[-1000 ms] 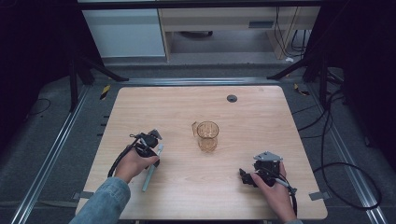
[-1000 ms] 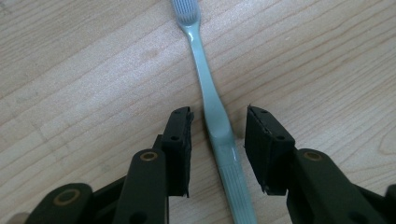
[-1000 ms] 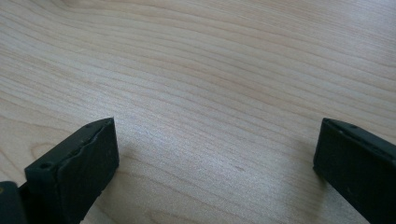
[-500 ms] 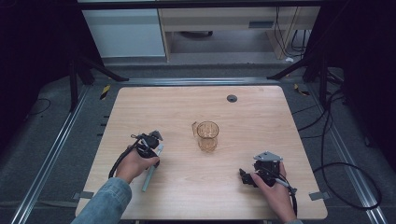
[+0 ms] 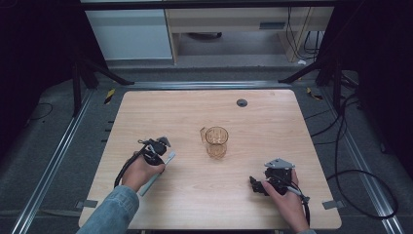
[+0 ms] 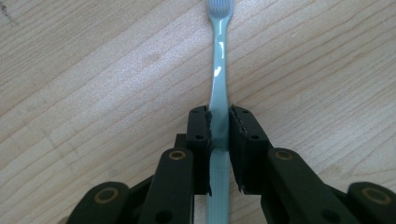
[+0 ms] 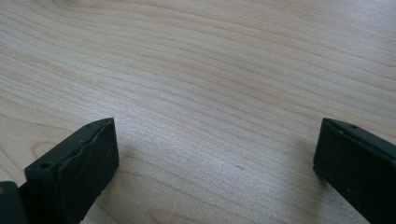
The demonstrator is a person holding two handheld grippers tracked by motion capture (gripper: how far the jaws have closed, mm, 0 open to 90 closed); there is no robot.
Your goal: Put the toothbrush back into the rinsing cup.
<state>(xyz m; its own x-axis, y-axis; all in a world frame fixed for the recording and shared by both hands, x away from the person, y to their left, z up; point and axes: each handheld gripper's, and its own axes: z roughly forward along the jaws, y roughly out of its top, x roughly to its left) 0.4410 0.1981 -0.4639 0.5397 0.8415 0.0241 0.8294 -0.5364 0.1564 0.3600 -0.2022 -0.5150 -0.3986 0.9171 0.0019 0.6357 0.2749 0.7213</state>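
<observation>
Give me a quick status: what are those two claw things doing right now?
Left gripper shut on the toothbrush, which lies flat on the table. Right gripper open, holding nothing. Amber cup stands apart, mid-table; nothing in the way.

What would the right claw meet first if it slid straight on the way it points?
Judging by the right gripper view, only bare light wooden table lies ahead of the open right claw; the way looks free, though the high view leaves its exact heading unclear.
</observation>
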